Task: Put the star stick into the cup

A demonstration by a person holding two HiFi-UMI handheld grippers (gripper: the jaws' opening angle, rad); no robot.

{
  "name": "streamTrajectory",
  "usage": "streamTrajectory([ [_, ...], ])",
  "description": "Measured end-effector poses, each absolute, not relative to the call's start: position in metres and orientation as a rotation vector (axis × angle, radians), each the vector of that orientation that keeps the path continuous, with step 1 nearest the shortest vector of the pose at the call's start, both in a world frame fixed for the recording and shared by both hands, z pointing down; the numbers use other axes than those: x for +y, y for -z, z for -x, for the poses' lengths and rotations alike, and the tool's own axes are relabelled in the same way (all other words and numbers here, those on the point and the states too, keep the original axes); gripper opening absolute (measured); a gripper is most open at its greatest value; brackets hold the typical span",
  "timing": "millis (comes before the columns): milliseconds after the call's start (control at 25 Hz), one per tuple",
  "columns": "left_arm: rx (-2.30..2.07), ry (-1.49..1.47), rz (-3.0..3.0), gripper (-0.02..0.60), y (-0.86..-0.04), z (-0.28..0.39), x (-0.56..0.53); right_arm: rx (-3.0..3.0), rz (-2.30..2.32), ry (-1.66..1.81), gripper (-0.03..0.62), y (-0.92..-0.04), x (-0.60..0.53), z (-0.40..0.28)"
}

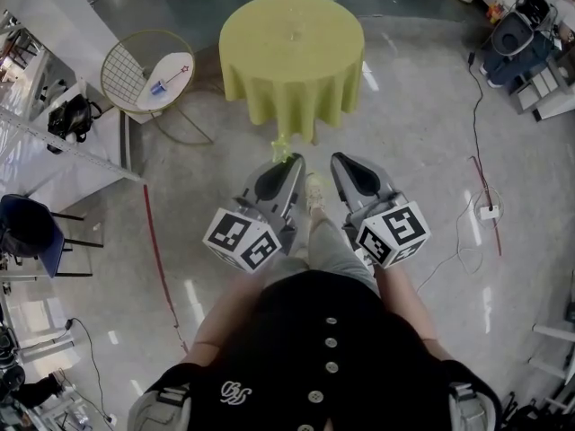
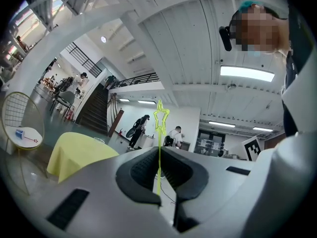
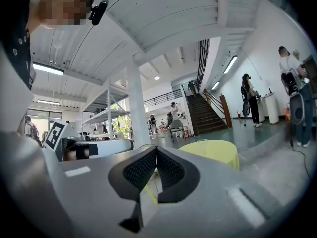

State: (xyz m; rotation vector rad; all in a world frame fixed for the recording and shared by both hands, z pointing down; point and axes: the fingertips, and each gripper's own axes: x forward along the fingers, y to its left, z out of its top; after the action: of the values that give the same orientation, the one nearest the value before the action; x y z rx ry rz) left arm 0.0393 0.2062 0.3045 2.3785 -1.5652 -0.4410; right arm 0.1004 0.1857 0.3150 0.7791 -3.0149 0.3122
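Note:
A thin yellow-green star stick point(image 2: 159, 168) stands upright between the jaws of my left gripper point(image 2: 159, 148), which is shut on it. Its star point(image 2: 161, 117) rises above the jaw tips. In the head view the star point(image 1: 281, 148) shows just ahead of the left gripper point(image 1: 289, 162). My right gripper point(image 1: 339, 160) is level beside it, shut point(image 3: 156, 150) with nothing between its tips. A clear cup point(image 1: 292, 36) stands on the round table with the yellow-green cloth point(image 1: 292, 88), some way ahead of both grippers.
A gold wire side table point(image 1: 153, 74) at the left bears a small blue cup point(image 1: 158, 87) and a red star stick point(image 1: 177, 74). Cables point(image 1: 481, 187) run over the floor at the right. A chair point(image 1: 31, 232) and shelving stand far left. People stand in the background point(image 3: 250, 103).

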Motion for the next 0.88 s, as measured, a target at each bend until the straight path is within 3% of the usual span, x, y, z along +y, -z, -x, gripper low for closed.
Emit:
streamTrajectory([
  [880,-1.631,0.441,-2.285,0.018,-0.322,0.0,0.137,-3.019,-0.73,-0.368,0.003,-0.328,0.109,-0.06],
])
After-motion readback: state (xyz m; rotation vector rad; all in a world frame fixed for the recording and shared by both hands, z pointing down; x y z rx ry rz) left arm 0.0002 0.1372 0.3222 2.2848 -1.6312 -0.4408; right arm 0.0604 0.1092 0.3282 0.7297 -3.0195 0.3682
